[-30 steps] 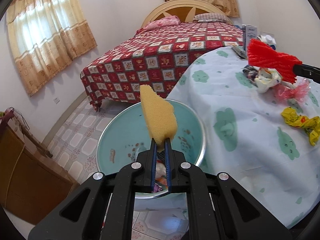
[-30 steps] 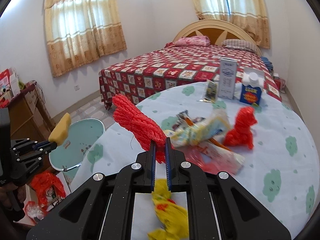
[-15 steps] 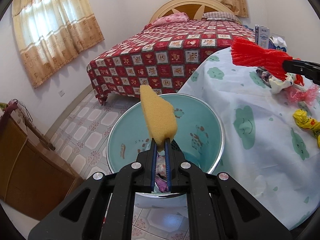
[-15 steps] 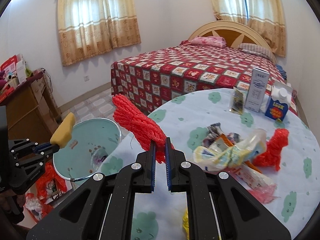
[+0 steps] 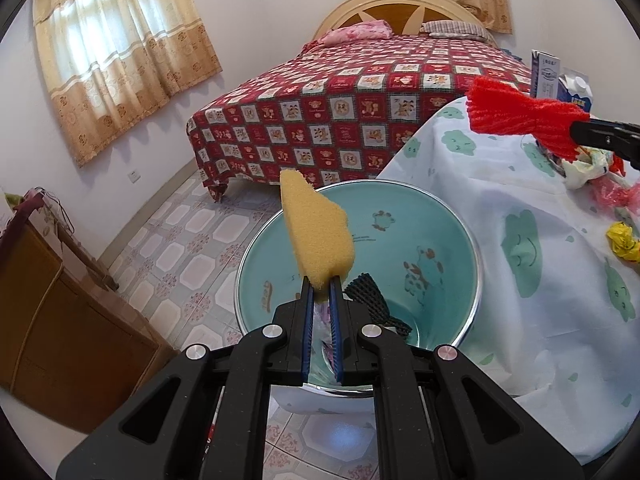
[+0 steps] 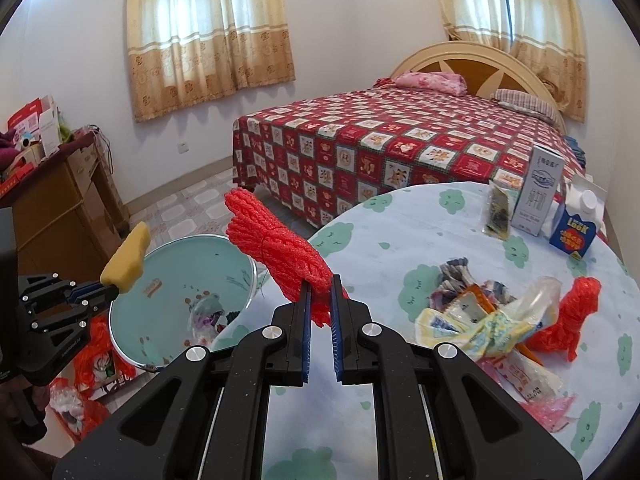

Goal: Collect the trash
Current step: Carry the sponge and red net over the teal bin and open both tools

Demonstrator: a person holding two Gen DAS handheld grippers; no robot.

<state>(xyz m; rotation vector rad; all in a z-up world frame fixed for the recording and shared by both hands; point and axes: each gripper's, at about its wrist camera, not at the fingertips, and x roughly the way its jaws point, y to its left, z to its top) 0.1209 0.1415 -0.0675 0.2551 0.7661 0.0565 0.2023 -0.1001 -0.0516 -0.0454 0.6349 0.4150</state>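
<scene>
My left gripper (image 5: 321,286) is shut on a yellow sponge (image 5: 316,229), held over the open teal bin (image 5: 448,248) beside the table. The bin holds some trash, among it a black mesh piece (image 5: 370,294). My right gripper (image 6: 320,286) is shut on a red foam net (image 6: 276,256), held above the table's left edge close to the bin (image 6: 132,320). In the left wrist view that red net (image 5: 516,114) hangs at the upper right. More trash lies on the table: crumpled wrappers (image 6: 480,316), a second red net (image 6: 568,320), a yellow wrapper (image 5: 624,242).
The round table has a white cloth with green clouds (image 6: 400,240). Cartons (image 6: 540,192) stand at its far edge. A bed with a red quilt (image 5: 360,108) lies behind the bin. A wooden cabinet (image 5: 52,320) stands left, red bags (image 6: 92,356) on the floor.
Both grippers have moved left toward the bin: the sponge now hangs over its middle, and the red net has come from over the table to its left edge.
</scene>
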